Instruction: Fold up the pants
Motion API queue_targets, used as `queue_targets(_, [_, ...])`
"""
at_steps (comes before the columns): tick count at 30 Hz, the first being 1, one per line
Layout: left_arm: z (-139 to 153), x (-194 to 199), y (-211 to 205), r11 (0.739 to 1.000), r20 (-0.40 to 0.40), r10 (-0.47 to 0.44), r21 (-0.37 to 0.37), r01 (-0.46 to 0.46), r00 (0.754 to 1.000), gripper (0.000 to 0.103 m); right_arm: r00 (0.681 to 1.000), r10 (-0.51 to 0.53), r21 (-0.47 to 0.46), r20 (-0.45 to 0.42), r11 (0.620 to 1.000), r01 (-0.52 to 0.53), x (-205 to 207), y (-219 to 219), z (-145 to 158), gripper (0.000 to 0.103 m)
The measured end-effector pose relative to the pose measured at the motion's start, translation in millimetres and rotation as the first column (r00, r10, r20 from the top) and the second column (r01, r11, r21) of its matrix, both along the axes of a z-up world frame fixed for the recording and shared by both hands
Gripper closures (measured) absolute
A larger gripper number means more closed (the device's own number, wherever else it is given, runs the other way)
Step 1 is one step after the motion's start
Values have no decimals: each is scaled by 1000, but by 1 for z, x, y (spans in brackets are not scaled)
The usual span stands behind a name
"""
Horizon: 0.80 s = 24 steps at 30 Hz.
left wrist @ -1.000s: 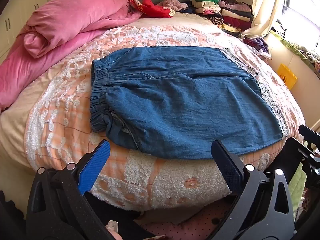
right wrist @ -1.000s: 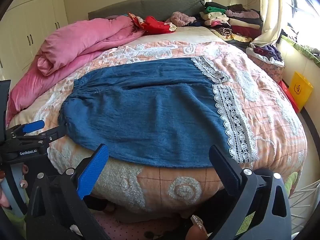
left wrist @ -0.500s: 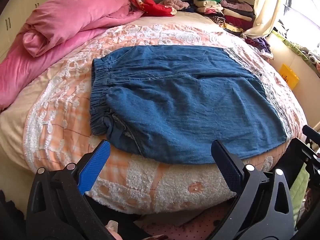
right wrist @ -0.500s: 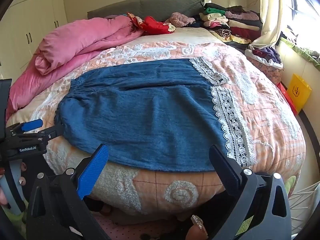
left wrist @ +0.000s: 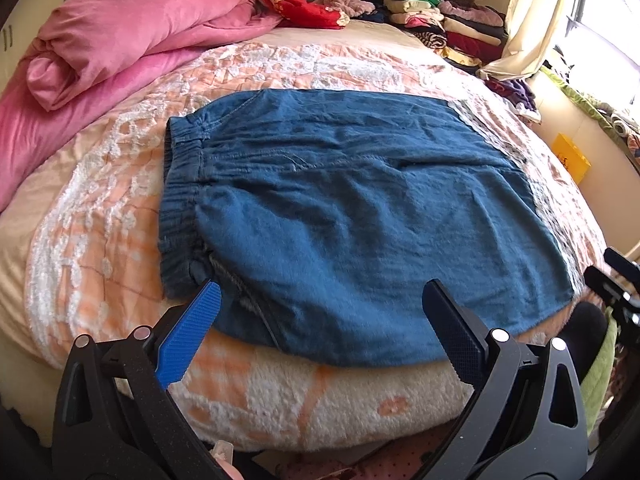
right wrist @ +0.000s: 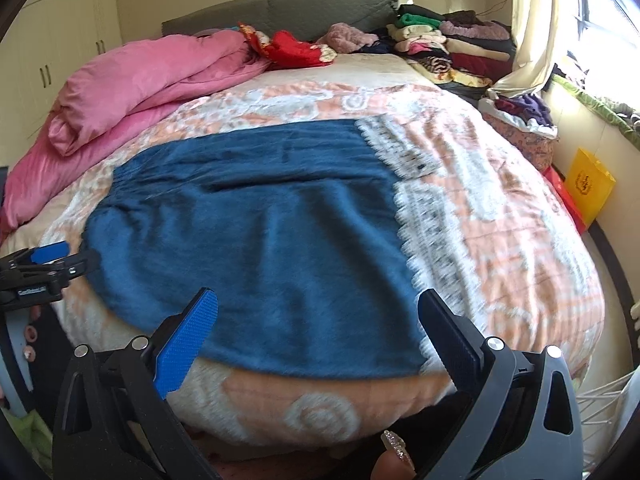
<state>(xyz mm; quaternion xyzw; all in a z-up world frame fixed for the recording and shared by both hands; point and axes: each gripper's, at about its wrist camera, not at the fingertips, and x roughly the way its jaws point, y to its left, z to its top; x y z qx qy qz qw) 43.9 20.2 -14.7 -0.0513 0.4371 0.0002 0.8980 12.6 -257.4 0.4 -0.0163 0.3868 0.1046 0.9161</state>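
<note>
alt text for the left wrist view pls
Blue pants lie flat across a peach quilt on a bed, waistband at left. The open left tongs hover at the near edge, holding nothing. A pink duvet lies behind.

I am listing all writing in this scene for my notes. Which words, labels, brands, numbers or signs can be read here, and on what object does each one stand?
No text can be read for certain.
Left gripper: a small white label on its black body in the right wrist view, too blurred to read.
Yellow bag beside the bed: a dark round emblem, too small and blurred to read.
Blue pants: no writing visible.
</note>
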Motion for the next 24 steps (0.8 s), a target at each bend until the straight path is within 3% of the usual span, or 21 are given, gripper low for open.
queue_targets(4, [0, 15, 9, 1000, 6, 6, -5, -6, 1000, 8, 999, -49, 13, -16, 999, 49, 35, -31, -1, 4])
queue_targets(8, [-3, 28, 14, 998, 23, 2, 59, -3, 1000, 8, 995, -97, -24, -27, 995, 96, 75, -57, -7, 4])
queue_targets(13, [-18, 40, 21, 995, -11, 1, 104, 0, 1000, 9, 994, -60, -60, -93, 997, 54, 126, -73, -28, 4])
queue_targets(19, [-42, 42, 29, 984, -56, 28, 177, -17, 998, 9, 985, -67, -68, -158, 996, 57, 162, -83, -55, 4])
queue_targets(21, [-44, 41, 31, 985, -55, 31, 170, -21, 998, 9, 983, -61, -57, -172, 997, 52, 170, -87, -61, 6])
queue_targets(24, [-46, 39, 33, 986, -50, 36, 165, -27, 998, 9, 974, 4, 34, -227, 999, 4, 177, -89, -68, 52])
